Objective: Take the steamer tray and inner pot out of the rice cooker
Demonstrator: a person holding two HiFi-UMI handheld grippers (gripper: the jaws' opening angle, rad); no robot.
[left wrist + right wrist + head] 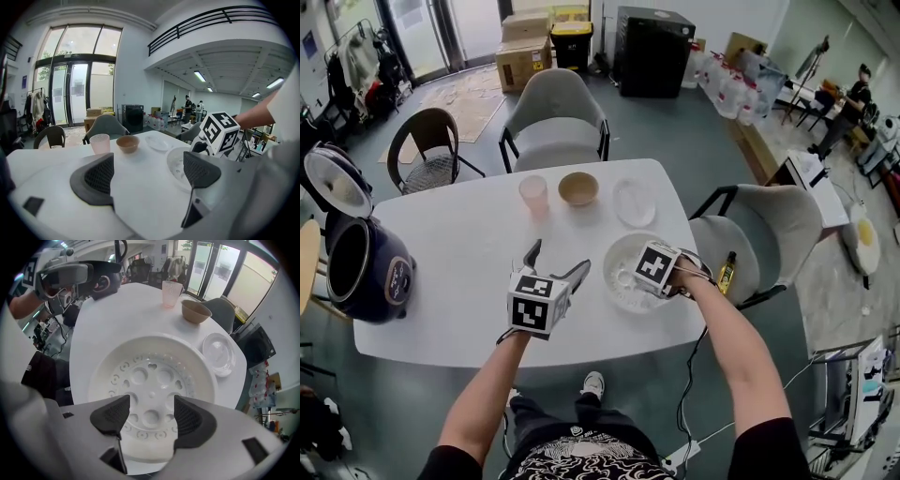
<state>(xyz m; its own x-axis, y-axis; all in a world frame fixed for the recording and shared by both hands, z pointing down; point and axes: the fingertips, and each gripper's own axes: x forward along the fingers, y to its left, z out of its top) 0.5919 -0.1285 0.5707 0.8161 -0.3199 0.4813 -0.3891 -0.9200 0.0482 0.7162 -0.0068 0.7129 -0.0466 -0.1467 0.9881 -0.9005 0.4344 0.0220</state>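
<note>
The white perforated steamer tray [623, 267] [152, 376] lies flat on the white table [469, 281], near its front right. My right gripper [151, 416] points straight down over the tray's near part, open, its pads clear of the tray. Only its marker cube [656, 265] shows in the head view. My left gripper [555, 261] [150, 176] hovers over the table just left of the tray, open and holding nothing. The dark rice cooker [366, 267] stands at the table's left end with its lid [337, 181] raised. The inner pot [347, 258] sits inside it.
A pink cup [533, 194], a tan bowl [578, 188] and a clear dish [635, 202] stand along the table's far side. Grey chairs [555, 117] flank the far and right sides. A small bottle [727, 272] rests on the right chair's seat.
</note>
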